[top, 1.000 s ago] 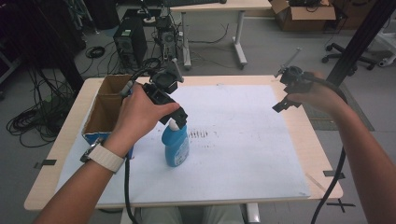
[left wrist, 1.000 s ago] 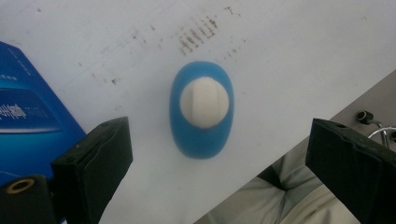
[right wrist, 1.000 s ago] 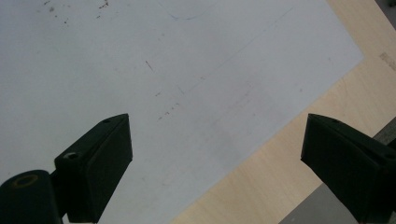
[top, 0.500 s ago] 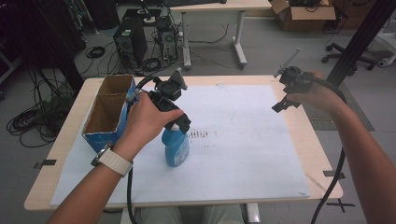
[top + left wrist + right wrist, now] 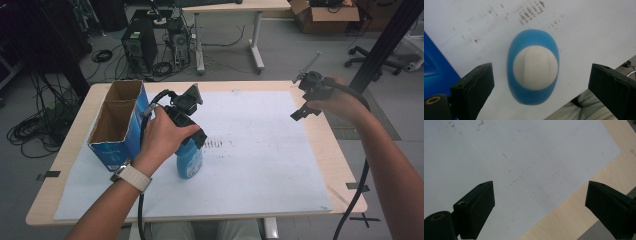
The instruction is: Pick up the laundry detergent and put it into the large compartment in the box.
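— bottle position?
— blue bottle (image 5: pixel 190 161) with the white cap (image 5: pixel 535 67) stands upright on the white sheet (image 5: pixel 260 150), just beside the blue cardboard box (image 5: pixel 116 129). i've got the left gripper (image 5: pixel 539 82) right above it, jaws spread wide, cap between them but untouched.
— and your right?
— right gripper (image 5: pixel 306 100) hangs over the table's far right edge (image 5: pixel 330 145), jaws wide apart, gripping nothing.

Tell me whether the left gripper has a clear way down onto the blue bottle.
Probably yes. The left gripper hangs open right above the blue bottle, its jaws spread to either side of the white cap, with nothing between them.
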